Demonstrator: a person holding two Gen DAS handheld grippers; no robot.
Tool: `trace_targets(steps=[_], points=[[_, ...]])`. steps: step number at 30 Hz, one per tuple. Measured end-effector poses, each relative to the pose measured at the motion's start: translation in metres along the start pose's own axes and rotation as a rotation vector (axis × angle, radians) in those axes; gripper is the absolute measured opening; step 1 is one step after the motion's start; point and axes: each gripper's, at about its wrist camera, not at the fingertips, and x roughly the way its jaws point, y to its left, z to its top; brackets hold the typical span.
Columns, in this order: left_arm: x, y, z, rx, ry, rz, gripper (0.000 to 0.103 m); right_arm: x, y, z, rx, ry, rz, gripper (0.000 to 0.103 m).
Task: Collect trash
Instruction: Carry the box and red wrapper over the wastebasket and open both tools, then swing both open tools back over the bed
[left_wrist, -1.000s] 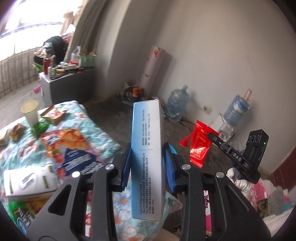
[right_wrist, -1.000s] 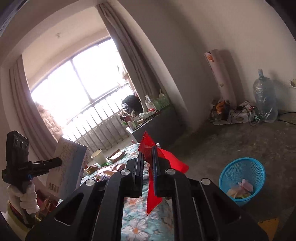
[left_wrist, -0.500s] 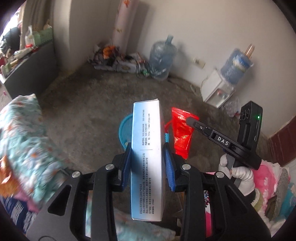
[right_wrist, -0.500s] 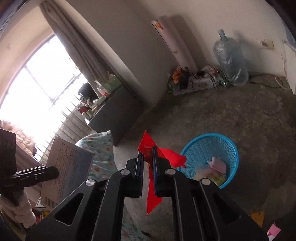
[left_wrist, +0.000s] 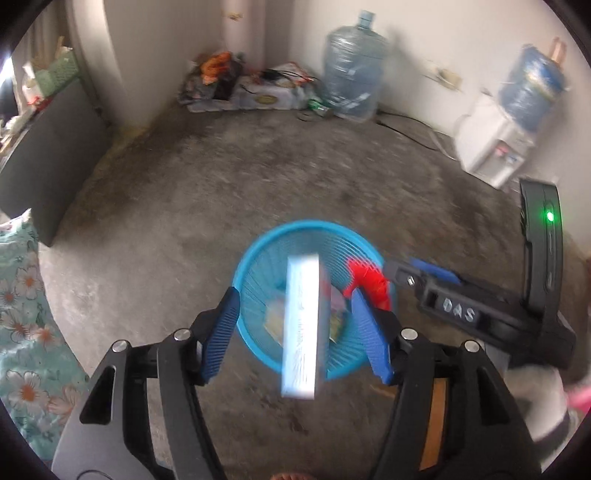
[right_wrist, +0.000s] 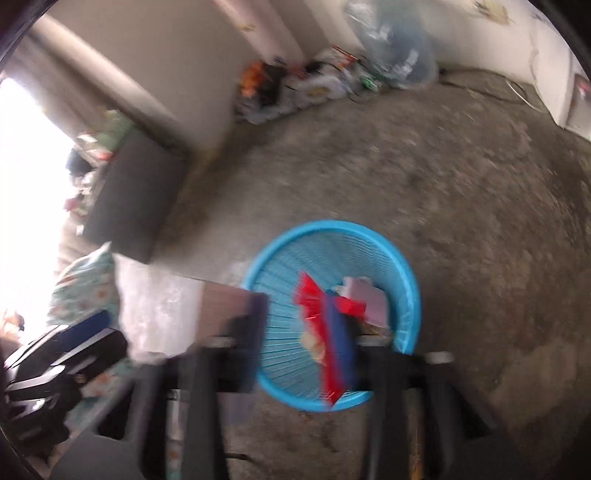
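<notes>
Presently we note our left tool (left_wrist: 295, 317) with its blue pads spread wide and touching nothing, the white box (left_wrist: 301, 328) loose and blurred between them above the blue basket (left_wrist: 258, 236) on the floor. Our right tool (right_wrist: 303, 332) also stands parted, the red wrapper (right_wrist: 314, 295) loose by its right pad over the same basket. We judge the risk to be the tall box clipping the near rim and tipping onto the concrete floor (left_wrist: 221, 177), since it hangs towards the basket's near edge.
</notes>
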Motion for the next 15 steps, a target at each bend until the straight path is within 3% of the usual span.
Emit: trace_targets(steps=[3,7,11,15], points=[[0.004,0.005,0.0,-0.033,0.015,-0.013,0.059,0.008,-0.009,-0.004,0.013,-0.01,-0.004,0.05],[-0.023,0.007,-0.002,-0.004,-0.02,-0.039,0.059,-0.012,-0.013,-0.019,0.033,-0.067,0.024,0.051],[-0.078,0.011,-0.004,0.016,-0.098,-0.093,0.059,-0.049,0.0,-0.036,0.055,-0.172,0.065,0.051],[-0.151,0.019,-0.017,0.064,-0.201,-0.12,0.065,-0.106,0.036,-0.063,0.01,-0.312,0.075,0.054]])
